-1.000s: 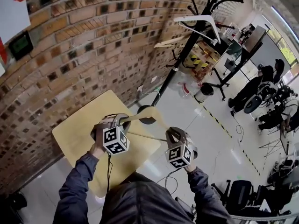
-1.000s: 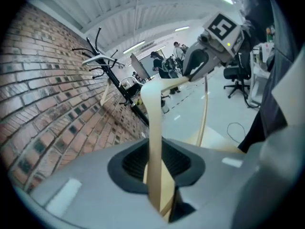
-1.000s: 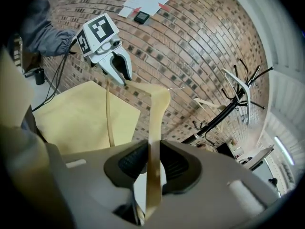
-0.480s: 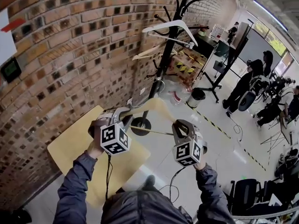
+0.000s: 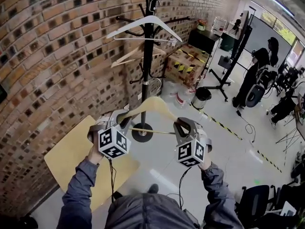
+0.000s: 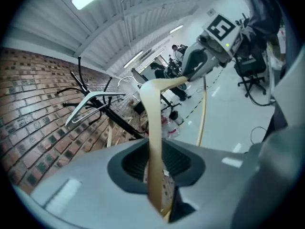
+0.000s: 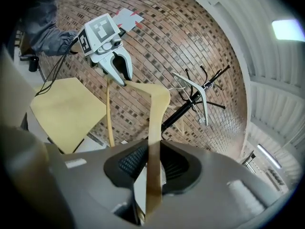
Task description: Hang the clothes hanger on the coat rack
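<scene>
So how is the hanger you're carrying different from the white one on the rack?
The carried hanger is tan wood, while the white hanger is white. The carried hanger is clamped at its two ends by the left gripper and the right gripper. The white hanger hangs on the coat rack. The carried hanger also sits lower in the head view. Both have sloped shoulders and a bottom bar.

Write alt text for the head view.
A person holds a wooden hanger by its ends, one in the left hand-held gripper, one in the right hand-held gripper, facing a black coat rack by a brick wall. A white hanger hangs there.
</scene>
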The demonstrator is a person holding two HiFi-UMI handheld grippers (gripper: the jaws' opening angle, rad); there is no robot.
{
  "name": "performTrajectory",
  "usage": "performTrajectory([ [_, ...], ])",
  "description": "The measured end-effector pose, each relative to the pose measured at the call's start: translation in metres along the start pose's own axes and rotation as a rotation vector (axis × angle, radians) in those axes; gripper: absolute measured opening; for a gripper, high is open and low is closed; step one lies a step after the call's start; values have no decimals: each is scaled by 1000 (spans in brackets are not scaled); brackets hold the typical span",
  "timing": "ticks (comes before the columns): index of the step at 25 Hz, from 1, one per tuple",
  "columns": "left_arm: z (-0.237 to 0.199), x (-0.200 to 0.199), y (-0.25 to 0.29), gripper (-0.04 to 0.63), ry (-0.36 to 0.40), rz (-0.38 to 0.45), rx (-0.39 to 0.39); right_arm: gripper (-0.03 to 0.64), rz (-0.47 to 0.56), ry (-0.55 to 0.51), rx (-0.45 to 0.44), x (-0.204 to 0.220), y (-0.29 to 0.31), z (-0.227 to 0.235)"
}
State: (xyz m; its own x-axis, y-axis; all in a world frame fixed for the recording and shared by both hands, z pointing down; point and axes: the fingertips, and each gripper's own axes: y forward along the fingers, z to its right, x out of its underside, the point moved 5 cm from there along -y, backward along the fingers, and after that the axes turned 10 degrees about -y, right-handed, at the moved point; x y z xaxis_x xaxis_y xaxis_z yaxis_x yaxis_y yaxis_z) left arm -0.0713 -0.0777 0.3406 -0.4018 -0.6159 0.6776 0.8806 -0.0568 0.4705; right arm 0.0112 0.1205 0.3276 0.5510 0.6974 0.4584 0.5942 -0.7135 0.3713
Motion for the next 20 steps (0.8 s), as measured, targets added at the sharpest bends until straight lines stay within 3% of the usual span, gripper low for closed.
performTrajectory([
  [7, 29, -41, 54, 86, -9, -32, -16, 87, 18, -2, -10, 72, 15, 26],
  [20, 34, -40, 166, 86, -86, -100, -9, 87, 22, -16, -81, 150, 106, 47],
])
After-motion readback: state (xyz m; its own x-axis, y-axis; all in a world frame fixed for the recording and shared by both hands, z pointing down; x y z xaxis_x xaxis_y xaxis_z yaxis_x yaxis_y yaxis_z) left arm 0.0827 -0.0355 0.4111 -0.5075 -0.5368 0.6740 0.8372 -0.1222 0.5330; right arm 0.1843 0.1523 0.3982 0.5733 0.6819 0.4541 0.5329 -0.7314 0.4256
